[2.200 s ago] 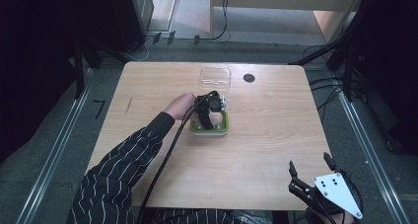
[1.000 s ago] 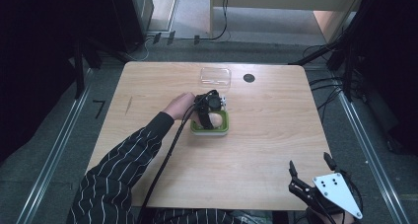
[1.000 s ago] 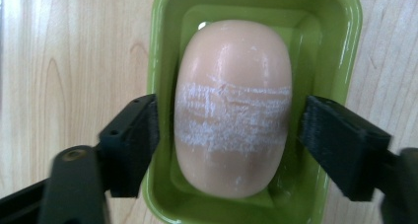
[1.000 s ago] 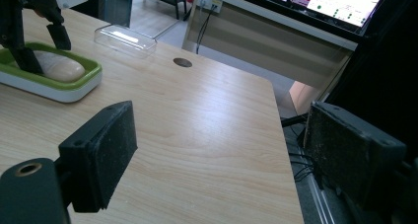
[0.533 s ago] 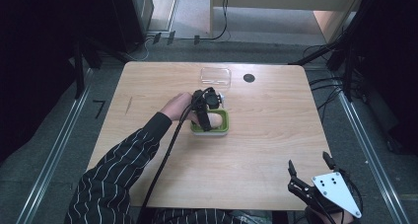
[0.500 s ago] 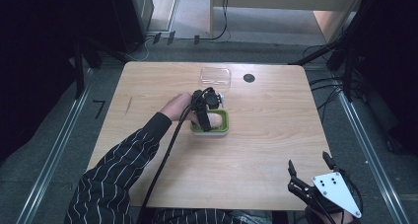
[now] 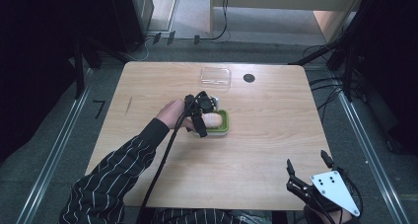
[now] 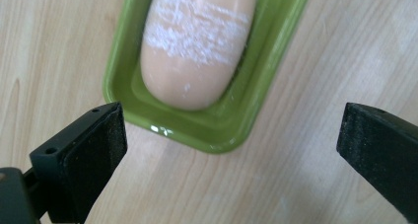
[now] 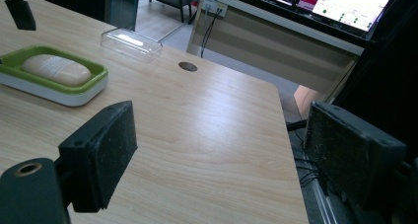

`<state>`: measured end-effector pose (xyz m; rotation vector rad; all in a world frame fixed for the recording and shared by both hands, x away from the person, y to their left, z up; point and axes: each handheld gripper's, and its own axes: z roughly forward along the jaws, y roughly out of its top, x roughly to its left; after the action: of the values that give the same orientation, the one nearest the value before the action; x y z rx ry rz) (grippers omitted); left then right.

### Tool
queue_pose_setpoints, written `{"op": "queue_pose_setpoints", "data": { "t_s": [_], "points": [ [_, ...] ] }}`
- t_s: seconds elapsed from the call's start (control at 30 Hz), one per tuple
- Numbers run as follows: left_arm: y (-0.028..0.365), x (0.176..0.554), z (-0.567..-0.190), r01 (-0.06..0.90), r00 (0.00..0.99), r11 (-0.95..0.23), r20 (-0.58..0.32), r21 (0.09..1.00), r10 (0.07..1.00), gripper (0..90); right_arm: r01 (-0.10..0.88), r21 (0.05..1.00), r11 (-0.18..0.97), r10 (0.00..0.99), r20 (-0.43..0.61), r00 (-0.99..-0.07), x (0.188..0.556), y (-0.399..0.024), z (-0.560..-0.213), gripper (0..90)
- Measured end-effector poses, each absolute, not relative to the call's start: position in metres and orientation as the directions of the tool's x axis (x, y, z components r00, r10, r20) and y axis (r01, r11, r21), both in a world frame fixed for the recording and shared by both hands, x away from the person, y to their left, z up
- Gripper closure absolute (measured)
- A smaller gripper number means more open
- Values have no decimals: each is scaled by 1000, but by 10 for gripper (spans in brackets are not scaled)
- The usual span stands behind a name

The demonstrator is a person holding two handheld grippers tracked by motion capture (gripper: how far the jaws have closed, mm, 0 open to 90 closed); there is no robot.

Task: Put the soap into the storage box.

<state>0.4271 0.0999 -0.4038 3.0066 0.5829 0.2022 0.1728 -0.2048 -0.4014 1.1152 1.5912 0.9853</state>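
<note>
- The left gripper (image 7: 201, 116) hangs over the soap (image 8: 197, 41). Its jaws have just been opening and now stand wide apart with nothing between them.
- The soap lies in the green dish (image 8: 268, 66) near the middle of the table (image 7: 276, 130). It has a white patch on top.
- The right gripper (image 7: 315, 177) waits at the near right corner of the table. Its jaws are wide apart and hold nothing.
- A clear lid (image 7: 215, 78) lies behind the dish.
</note>
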Motion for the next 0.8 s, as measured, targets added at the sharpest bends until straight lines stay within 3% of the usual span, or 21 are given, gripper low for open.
{"op": "queue_pose_setpoints", "data": {
  "t_s": [0.8],
  "points": [
    [145, 376, -405, 443, 885, -893, 123, 74, 449, 0, 203, 939, 277, 953, -242, -182, 178, -201, -401, 134]
  ]
}}
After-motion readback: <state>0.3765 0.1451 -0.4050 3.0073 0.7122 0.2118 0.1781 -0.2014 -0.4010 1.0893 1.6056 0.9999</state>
